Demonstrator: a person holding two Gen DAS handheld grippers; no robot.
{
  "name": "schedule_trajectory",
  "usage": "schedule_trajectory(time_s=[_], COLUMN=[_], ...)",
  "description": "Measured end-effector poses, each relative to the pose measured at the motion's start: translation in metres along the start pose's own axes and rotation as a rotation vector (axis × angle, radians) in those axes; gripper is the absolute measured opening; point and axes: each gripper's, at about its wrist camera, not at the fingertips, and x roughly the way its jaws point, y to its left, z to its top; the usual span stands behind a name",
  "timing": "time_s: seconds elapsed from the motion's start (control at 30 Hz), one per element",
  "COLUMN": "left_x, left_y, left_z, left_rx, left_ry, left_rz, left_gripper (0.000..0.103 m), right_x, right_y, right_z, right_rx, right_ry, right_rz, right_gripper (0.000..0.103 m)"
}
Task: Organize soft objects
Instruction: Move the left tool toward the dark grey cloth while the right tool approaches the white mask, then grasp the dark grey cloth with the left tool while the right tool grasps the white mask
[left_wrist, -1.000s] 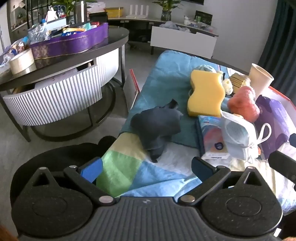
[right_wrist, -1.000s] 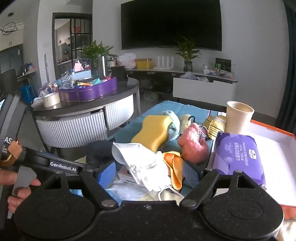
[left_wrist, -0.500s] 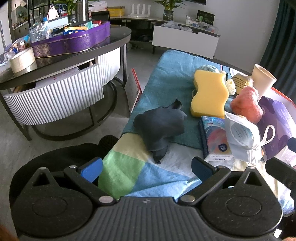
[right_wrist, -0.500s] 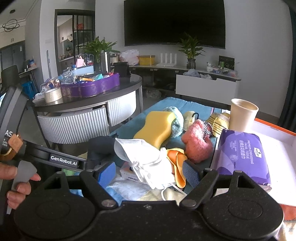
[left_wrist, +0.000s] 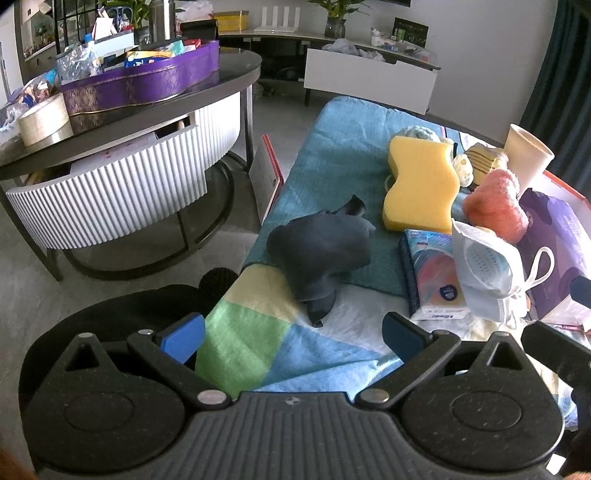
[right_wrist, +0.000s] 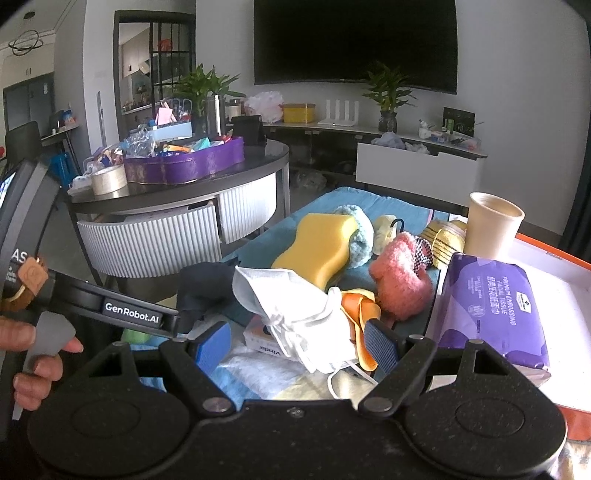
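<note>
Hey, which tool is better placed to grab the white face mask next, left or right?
Right. The face mask sits directly between the open right tool and its fingers. The left tool, also open, points at the dark cloth, with the mask off to its side.

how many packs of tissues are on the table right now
2. A small tissue pack lies flat beside the dark cloth, partly under the face mask. A large purple tissue pack sits in the white box. Others may be hidden.

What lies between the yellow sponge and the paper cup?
In the right wrist view, between the yellow sponge and the paper cup lie a light-blue fuzzy item, a pale-yellow plush and a yellow striped item.
</note>
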Motion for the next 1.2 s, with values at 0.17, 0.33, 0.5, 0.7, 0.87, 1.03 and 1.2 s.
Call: schedule_trajectory(time_s=[0.17,0.33,0.5,0.7,0.87,1.03,1.2], left_x=[0.001,0.001,0.003,0.005,0.008,0.012,0.016], left_y=[0.0,0.001,0.001,0.002,0.005,0.007,0.009], left_z=[0.0,0.0,0.002,0.006,0.01,0.014,0.018], left_rx=[0.0,0.0,-0.001,0.001,0.002,0.015,0.018], left_ry=[0.0,0.0,-0.001,-0.001,-0.004,-0.01,-0.013], left_rz=[0.0,-0.002,-0.003,0.0,0.001,-0.007,-0.01], left_gripper=[0.103,0.103,0.103,0.103,0.103,0.103,0.103], right_x=[0.002,0.005,0.009,0.018,0.029,0.042,0.059], right_y=[0.0,0.001,0.004,0.004,0.007,0.01,0.015], right_z=[0.0,0.0,0.0,0.002,0.004,0.008,0.012], right_rx=[-0.002,-0.008,-0.027,-0.049,-0.084,-0.124,-0.16], right_ry=[0.007,0.013,0.021,0.032,0.041,0.054,0.063], right_rz=[0.004,0.007,0.006,0.001,0.004,0.006,0.013], right_gripper=[0.094,0.094,0.094,0.094,0.094,0.093,0.083])
